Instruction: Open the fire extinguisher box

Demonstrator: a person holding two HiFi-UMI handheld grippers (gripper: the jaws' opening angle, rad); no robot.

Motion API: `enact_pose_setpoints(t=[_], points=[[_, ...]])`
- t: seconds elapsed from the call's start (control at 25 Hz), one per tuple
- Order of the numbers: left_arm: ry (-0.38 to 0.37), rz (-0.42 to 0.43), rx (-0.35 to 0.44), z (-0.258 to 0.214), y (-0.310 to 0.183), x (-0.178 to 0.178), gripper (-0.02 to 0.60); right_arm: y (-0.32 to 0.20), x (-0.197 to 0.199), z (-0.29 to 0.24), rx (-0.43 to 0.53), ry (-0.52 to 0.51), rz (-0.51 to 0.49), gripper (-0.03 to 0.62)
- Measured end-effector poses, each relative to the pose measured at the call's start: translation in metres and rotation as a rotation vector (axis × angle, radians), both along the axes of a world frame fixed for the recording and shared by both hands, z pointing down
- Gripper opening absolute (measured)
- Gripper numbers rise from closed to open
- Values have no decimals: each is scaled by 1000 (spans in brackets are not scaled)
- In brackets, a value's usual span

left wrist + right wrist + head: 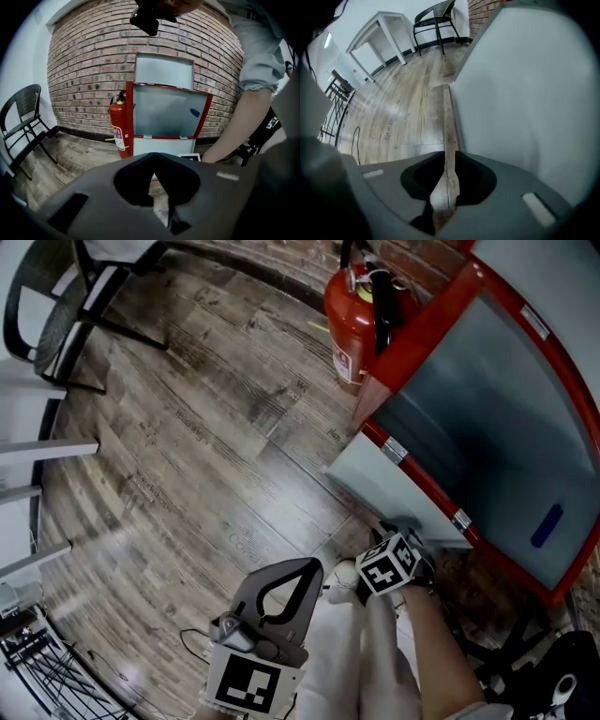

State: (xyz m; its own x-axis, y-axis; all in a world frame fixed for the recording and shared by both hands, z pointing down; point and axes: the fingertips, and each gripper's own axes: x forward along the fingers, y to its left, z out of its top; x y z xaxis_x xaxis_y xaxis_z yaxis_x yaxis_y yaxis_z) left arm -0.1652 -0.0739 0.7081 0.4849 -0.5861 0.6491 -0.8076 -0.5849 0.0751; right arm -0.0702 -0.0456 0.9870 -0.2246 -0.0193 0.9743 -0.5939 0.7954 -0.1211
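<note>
R gripper (395,528) pointing down by fire extinguisher box (497,399), jaws sitting slightly apart, empty, L gripper (152,157) hovering nearer, jaws pressing together.

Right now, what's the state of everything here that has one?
fire extinguisher box: open, lid up, front panel folded down.
fire extinguisher: upright on the floor, outside the box.
chair: upright, empty.
left hand-held gripper: jaws together, empty.
right hand-held gripper: jaws slightly apart, nothing between them.
</note>
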Motion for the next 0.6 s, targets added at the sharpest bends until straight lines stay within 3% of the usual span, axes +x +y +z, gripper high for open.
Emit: enact_pose_setpoints(t=[0.28, 0.6], points=[[2, -16, 32, -15, -4, 4, -3, -16, 9, -50, 107, -94, 70, 6], [21, -26, 87, -91, -17, 18, -3, -43, 7, -190, 218, -291, 139, 6]])
